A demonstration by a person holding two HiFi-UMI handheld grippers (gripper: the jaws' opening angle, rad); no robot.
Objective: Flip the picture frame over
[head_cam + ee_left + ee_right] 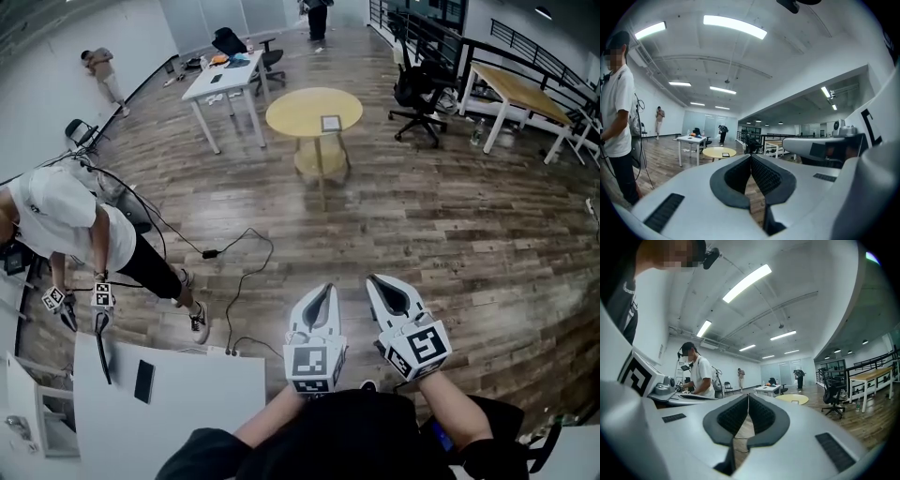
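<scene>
Both pairs of jaws are closed on nothing. In the head view the left gripper (326, 289) and the right gripper (373, 279) are held side by side in front of the person's body, well above the wooden floor (450, 234), each tapering to a closed tip. Bare forearms reach forward from dark sleeves at the bottom edge, and the hands are hidden behind the marker cubes. The left gripper points straight ahead, while the right one leans slightly inward, so the two tips are near each other. The only print that can be made out is the black-and-white square pattern on each cube; none of it reads as words. The picture frame (331, 123) lies flat on the round yellow table (291, 112), far ahead across the room and well apart from both grippers. A second person in a white shirt (66, 211) bends over a white table (178, 394) at the left, holding another pair of marker-cube grippers (101, 295). In the left gripper view the left gripper's (751, 157) ribbed dark pads meet at the tip with nothing between them, and it looks roughly level across the room. The round table (715, 152) shows just past the tip, with the frame (725, 154) as a small dark rectangle on it. In the right gripper view the right gripper (748, 396) is likewise closed and empty and points level. The yellow table (793, 399) is in the distance to the right of the tip, and the frame is too small to make out there.
</scene>
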